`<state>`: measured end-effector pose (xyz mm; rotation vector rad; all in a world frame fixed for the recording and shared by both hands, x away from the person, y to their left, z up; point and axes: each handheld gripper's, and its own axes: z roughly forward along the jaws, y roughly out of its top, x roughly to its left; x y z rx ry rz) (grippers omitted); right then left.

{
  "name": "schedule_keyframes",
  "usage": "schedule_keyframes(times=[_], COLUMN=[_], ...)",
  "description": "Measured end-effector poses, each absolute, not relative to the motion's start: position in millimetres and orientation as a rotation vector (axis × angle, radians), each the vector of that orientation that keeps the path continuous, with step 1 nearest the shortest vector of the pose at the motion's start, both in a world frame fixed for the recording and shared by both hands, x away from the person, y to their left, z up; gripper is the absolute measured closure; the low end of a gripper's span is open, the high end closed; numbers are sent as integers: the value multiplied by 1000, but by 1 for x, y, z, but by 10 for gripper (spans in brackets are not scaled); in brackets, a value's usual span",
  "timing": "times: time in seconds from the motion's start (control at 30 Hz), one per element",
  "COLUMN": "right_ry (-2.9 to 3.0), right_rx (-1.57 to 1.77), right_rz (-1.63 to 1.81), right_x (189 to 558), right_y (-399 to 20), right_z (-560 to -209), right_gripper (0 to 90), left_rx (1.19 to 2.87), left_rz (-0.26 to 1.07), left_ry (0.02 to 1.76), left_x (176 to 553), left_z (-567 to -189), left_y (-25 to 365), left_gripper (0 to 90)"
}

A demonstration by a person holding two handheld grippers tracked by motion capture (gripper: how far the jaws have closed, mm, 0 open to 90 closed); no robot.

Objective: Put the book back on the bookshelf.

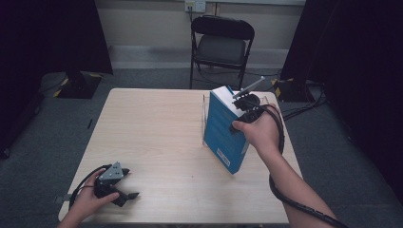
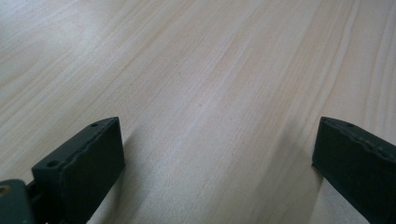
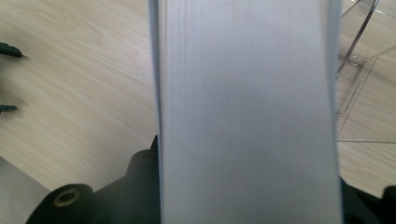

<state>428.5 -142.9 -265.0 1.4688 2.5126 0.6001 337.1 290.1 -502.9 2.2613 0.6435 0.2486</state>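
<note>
1. Book point(image 1: 224, 128) tilted above the counter point(image 1: 161, 137), just in front of the clear stand point(image 3: 362, 98).
2. Right claw point(image 1: 240, 124) clamped on book's page edge.
3. Left claw point(image 1: 127, 194) spread wide, empty, far left of book.

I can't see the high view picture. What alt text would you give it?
A person's right hand holds a gripper clamped on a thick blue book, tilted above a light wooden table. The left gripper rests open near the table's front left corner; a black folding chair stands behind.
</note>
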Motion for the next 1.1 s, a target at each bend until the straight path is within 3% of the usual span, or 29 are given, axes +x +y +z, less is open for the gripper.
schedule_keyframes(times=[1.1], right_ry=[2420], right_rx=[1517], right_rz=[576], right_x=[450], right_y=[-126], right_z=[-269], right_gripper=[619], left_rx=[2269], left_rz=[250], left_ry=[636], left_x=[337], left_z=[-502], left_y=[290], left_gripper=[13])
